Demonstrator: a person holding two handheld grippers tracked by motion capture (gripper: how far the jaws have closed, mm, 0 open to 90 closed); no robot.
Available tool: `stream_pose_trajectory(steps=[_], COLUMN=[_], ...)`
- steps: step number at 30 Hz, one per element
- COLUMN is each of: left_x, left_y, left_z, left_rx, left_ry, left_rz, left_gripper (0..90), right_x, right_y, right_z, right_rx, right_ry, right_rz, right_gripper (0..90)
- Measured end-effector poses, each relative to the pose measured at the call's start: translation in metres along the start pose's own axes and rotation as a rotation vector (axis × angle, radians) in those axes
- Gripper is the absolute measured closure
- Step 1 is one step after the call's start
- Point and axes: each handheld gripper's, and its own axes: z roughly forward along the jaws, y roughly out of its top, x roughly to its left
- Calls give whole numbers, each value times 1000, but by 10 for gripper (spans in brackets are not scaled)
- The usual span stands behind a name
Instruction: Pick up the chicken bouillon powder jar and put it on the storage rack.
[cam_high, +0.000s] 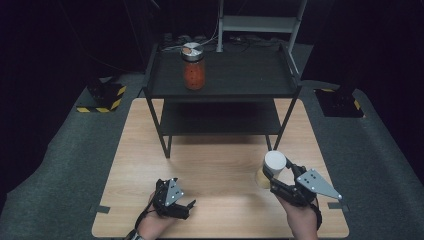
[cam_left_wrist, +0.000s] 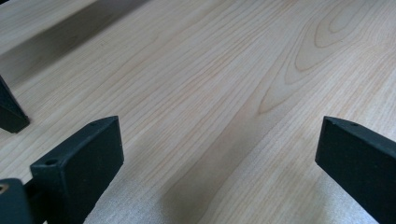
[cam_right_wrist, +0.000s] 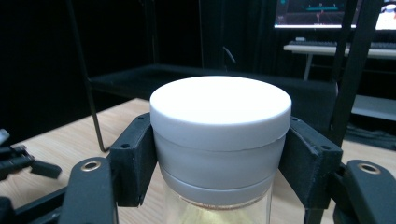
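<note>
From the high view, the right gripper (cam_high: 276, 175) pinches a white-lidded jar (cam_high: 270, 169) at the near right of the wooden table (cam_high: 215, 155); whether the jar clears the tabletop is hard to tell from here; the left gripper (cam_high: 186, 206) sits near left, well apart from it; a red-filled jar (cam_high: 193, 67) stands far off on the black shelf (cam_high: 225, 82).

In the left gripper view, the jaws stand spread over bare wood (cam_left_wrist: 210, 93).

In the right gripper view, both jaws press the jar's white lid (cam_right_wrist: 219, 126) from either side; pale yellowish contents show below.
</note>
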Motion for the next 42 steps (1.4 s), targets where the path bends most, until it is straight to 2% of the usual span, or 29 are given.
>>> stream_pose_trajectory(steps=[7,10,18,26,42], left_x=[1,0,1,2,3], left_y=[0,0,-1,-1,-1], left_z=[0,0,0,-1,0], left_rx=[-2,-2,-5,-6,-7], left_ry=[-3,-3,-4,-5,-17], left_rz=[-1,0,-4,-5,2], left_gripper=[14,14,14,14,14], right_x=[1,0,0,0,-8], right_y=[29,36,60,89,127], right_z=[-5,-5,-3,4,26], right_rx=[-38,-53,-88,-113,-138], right_ry=[20,30,47,55,46], right_rz=[4,11,-5,-17,-23], right_gripper=[334,334,334,334,334])
